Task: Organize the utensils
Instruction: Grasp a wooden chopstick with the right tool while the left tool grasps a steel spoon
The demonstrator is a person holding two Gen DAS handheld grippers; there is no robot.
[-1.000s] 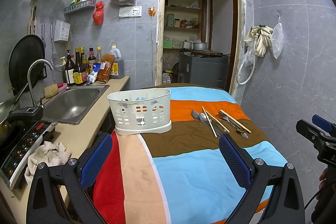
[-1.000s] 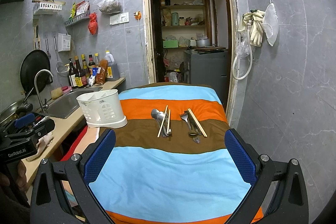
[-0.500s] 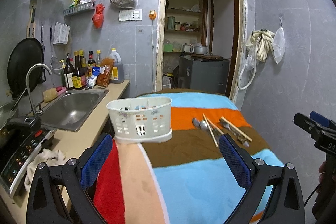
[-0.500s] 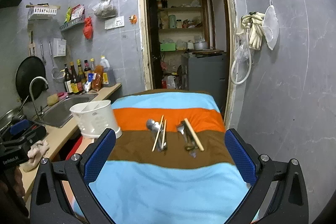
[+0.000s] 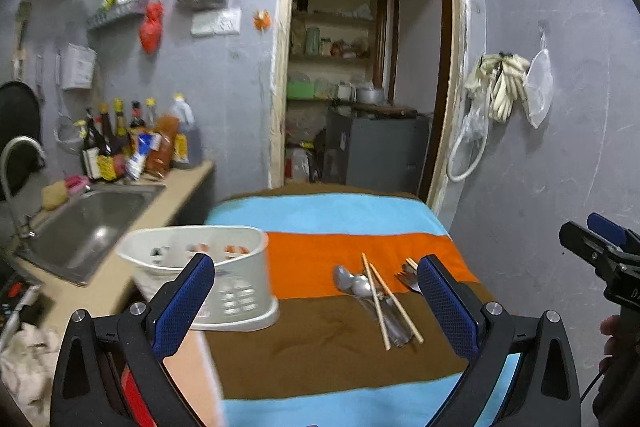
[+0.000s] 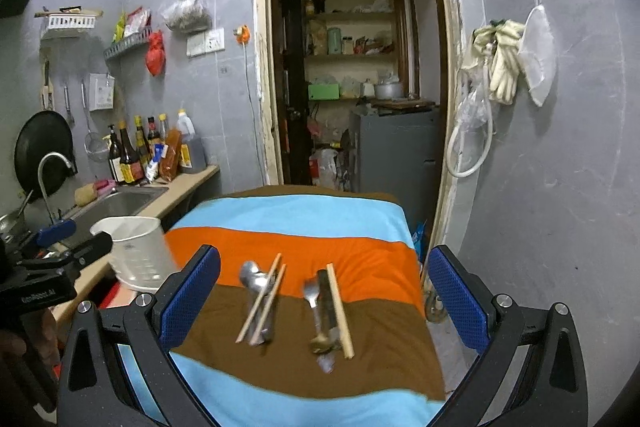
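Both tongs, left gripper [image 5: 314, 295] and right gripper [image 6: 324, 287], are spread wide and carry nothing. Ahead of the right gripper lie 2 loose utensil groups: spoons [image 6: 251, 277] under chopsticks [image 6: 262, 297], and forks [image 6: 316, 301]. Left of both stands the caddy [image 5: 236, 267], presumably their destination.

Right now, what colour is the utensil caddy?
White utensil caddy, plain with slotted sides; clearest in the left wrist view.

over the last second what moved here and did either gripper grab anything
Both grippers advanced toward the utensils: the left gripper swung right, so the white caddy now sits behind its left finger. The right gripper closed in on the spoons and chopsticks. Nothing was grabbed; both are open and empty. Caddy and utensils lie as before on the striped cloth.
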